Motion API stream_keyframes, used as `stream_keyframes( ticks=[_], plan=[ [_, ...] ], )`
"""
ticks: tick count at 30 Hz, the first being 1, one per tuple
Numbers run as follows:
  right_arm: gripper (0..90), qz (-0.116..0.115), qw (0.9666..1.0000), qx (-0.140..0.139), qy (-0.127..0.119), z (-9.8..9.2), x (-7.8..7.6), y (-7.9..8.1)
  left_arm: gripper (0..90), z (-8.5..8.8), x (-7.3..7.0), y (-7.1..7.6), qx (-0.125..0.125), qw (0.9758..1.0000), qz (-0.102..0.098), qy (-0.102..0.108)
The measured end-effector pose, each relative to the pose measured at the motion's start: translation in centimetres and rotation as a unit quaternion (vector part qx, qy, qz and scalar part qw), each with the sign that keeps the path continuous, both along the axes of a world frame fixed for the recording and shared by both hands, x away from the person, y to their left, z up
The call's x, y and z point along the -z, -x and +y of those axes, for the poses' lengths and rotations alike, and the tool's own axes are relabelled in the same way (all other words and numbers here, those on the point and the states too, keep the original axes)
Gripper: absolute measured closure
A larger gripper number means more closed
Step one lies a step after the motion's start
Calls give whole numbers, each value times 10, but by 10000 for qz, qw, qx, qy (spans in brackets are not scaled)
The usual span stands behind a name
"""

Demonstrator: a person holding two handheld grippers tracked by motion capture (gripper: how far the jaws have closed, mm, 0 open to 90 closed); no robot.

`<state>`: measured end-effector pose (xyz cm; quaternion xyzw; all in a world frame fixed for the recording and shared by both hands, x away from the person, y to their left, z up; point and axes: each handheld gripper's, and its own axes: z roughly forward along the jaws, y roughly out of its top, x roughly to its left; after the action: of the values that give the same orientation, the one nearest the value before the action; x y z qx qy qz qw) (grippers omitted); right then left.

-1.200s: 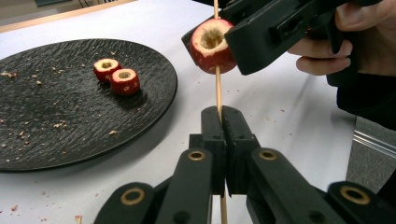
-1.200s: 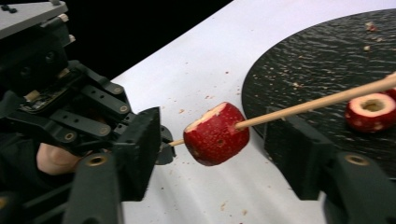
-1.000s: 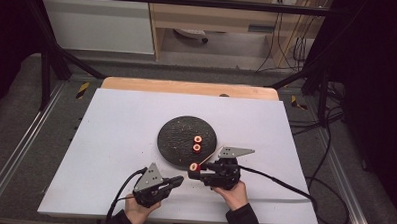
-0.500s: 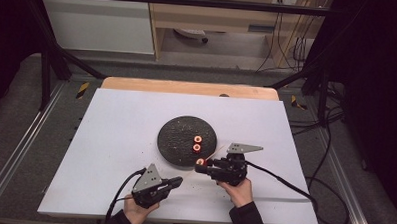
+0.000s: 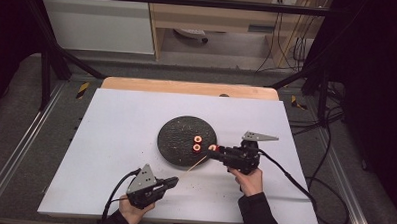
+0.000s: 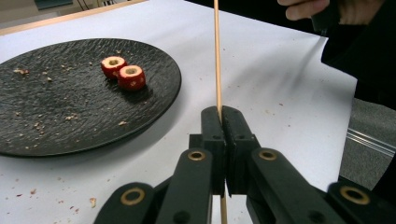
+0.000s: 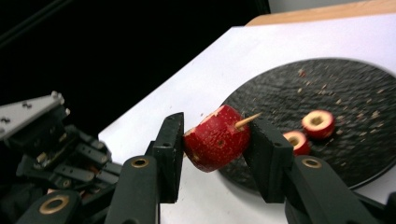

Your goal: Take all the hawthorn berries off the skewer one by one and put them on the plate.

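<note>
My left gripper (image 5: 172, 181) (image 6: 222, 115), near the table's front edge, is shut on a thin wooden skewer (image 5: 192, 168) (image 6: 217, 56) that slants up toward the plate. My right gripper (image 5: 214, 153) (image 7: 217, 129) is shut on a red cored fruit piece (image 5: 212, 149) (image 7: 215, 138). The skewer's tip (image 7: 247, 121) pokes out of that piece. Two more red cored pieces (image 5: 197, 139) (image 5: 196, 148) (image 6: 113, 66) (image 6: 131, 76) (image 7: 318, 123) (image 7: 297, 141) lie side by side on the round black plate (image 5: 178, 136) (image 6: 56, 102) (image 7: 345, 88).
The plate sits mid-table on a white sheet (image 5: 120, 139), with crumbs scattered on both. A bare wooden strip (image 5: 187, 86) runs along the far edge. Black cables (image 5: 289, 175) trail from each gripper toward the front and right.
My right gripper has moved up and to the right with the fruit piece, ending at the plate's right rim. The left gripper and the skewer's lower end have stayed put.
</note>
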<state>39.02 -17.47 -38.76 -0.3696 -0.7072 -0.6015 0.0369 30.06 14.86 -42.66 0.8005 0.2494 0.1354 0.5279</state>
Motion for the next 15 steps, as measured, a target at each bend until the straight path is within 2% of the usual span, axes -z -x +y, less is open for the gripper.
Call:
stream_keyframes(
  ticks=[8, 15],
  plan=[
    [597, -23, 9995, 324, 27, -17, -13, -20, 881, 11, 1, -1, -101, 9999, 5, -33],
    [596, -33, 9978, 601, 264, -21, -17, -35, 881, 31, -2, -3, -350, 9994, -8, 22]
  ],
)
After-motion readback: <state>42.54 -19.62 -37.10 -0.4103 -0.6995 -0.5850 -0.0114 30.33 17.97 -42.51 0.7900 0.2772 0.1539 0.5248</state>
